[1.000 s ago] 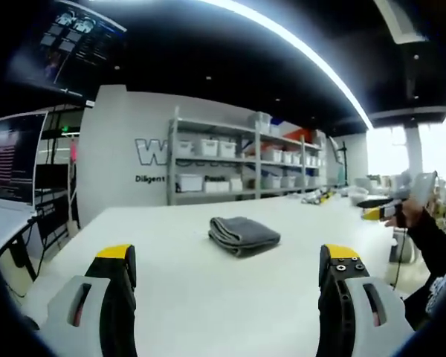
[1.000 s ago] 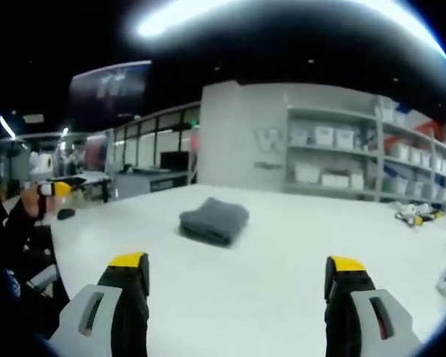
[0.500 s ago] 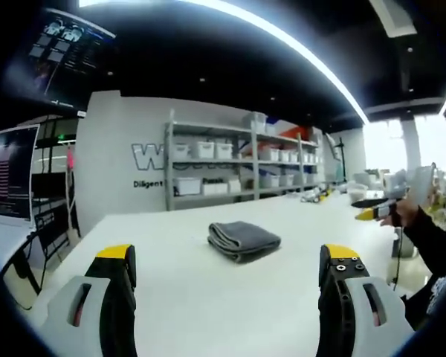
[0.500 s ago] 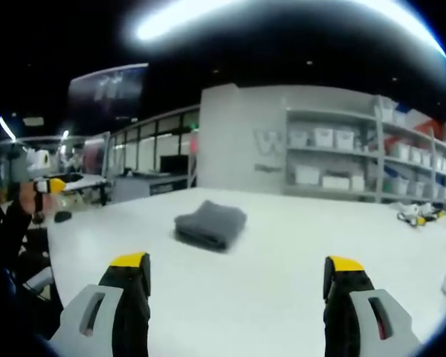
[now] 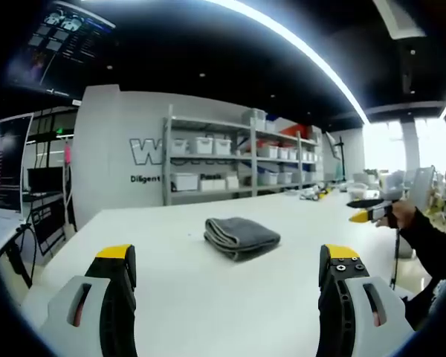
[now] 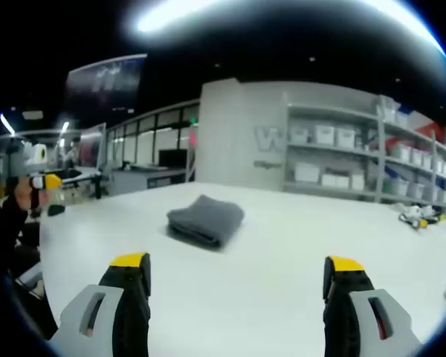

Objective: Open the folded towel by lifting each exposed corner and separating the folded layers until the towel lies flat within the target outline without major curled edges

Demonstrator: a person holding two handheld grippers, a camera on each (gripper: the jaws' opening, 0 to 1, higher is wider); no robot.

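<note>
A grey towel (image 5: 240, 236) lies folded into a thick pad on the white table (image 5: 208, 290), its layered edges facing me in the left gripper view. My left gripper (image 5: 227, 260) is open, well short of the towel, nothing between its yellow-tipped jaws. In the right gripper view the same towel (image 6: 205, 219) rests further left and ahead. My right gripper (image 6: 238, 268) is open too, some way short of the towel. The right gripper (image 5: 368, 212) shows at the right edge of the left gripper view, held in a hand. The left gripper (image 6: 46, 181) shows at the left edge of the right gripper view.
Metal shelves (image 5: 230, 160) with white bins stand along the back wall beyond the table. Monitors (image 5: 4, 160) stand at the left. Small yellow and white items (image 6: 420, 214) lie at the table's far right. The table's near left edge (image 5: 52, 268) drops off beside my left jaw.
Both cameras shifted slightly, so the towel sits a little more to the left in each view. The towel itself stays folded and untouched; both grippers stay open.
</note>
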